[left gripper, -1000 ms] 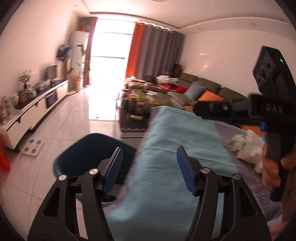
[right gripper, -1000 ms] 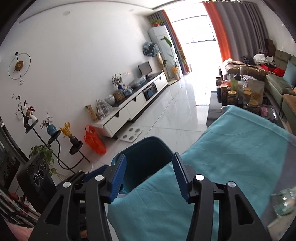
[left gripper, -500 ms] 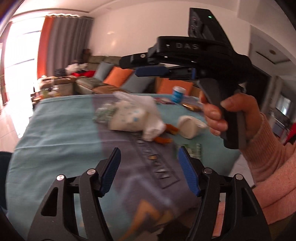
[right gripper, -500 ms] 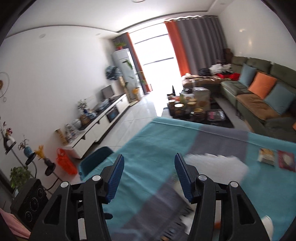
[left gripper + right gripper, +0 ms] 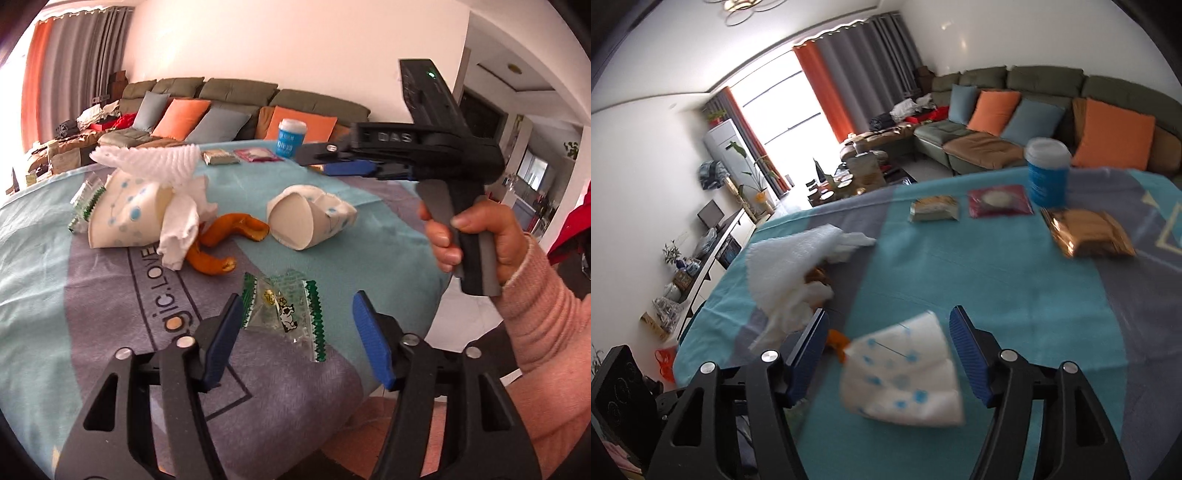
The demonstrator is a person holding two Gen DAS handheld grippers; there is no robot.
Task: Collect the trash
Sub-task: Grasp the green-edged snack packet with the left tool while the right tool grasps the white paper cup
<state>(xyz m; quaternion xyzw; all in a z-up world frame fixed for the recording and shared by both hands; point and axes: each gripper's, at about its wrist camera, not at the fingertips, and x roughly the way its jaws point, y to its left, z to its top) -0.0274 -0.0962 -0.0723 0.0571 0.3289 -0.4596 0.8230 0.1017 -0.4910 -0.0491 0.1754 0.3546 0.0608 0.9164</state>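
Trash lies on your table point(image 5: 55, 258). Left gripper point(image 5: 295, 332), jaws just closing, open, empty, above the green-edged wrapper point(image 5: 284, 314). Right gripper point(image 5: 886, 350), jaws just widening, empty, straddles the crushed cup point(image 5: 905, 373); peel point(image 5: 218, 240) at ten o'clock.

- "DAS" stood in raised grey letters on the black body of the right gripper point(image 5: 354, 169), seen side-on from the left wrist view.
- "gic.LOVE" could be read in dark letters along a printed line on the tablecloth point(image 5: 110, 295); the start of the word was blurred and its end lay hidden under a white tissue point(image 5: 181, 225).
- The blue tub with a white lid point(image 5: 291, 138) carried white lettering, too small and blurred to read in either view.
- The clear wrapper with green zigzag edges point(image 5: 284, 314) showed a small cartoon cow but no legible words.
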